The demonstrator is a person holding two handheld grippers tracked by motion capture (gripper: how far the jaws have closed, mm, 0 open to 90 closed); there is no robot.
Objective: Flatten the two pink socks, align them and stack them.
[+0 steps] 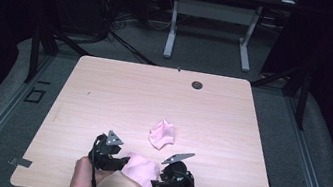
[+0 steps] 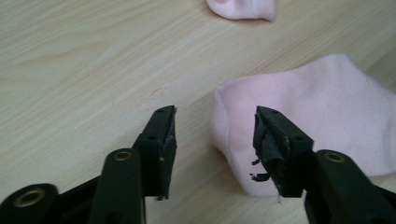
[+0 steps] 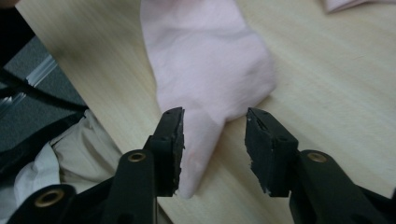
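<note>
Left claw [image 1: 119, 163]: jaws apart, nothing clamped. Its camera shows the near pink sock [image 2: 322, 135] lying flat on the bench [image 2: 84, 70], one rounded end of it reaching in between the jaw tips, pads not pressing it. The right-hand jaw hangs over the fabric, the left-hand jaw over bare wood.

Middle: near pink sock [image 1: 141, 171] stretches from just beside the left claw across to the right claw, spread flat at the front edge of the bench [image 1: 103, 93]. Second pink sock [image 1: 162, 134] sits crumpled, beyond both claws, apart from the first.

Right claw [image 1: 159, 184]: jaws apart too, not gripping. In its view the sock's narrow end [image 3: 205, 135] runs down between the jaws, loose, near the bench edge.

Progress, judged: looks like a sock-pairing or folding job, early. One sock laid out flat, both claws let go of it or about to grab; no fold visible yet. The other sock untouched, still bunched. Left to do: grip, fold or stack, fetch second sock.

Count: two pink socks, two claws, one bench, one cable hole [image 1: 197, 85] at the far side.
</note>
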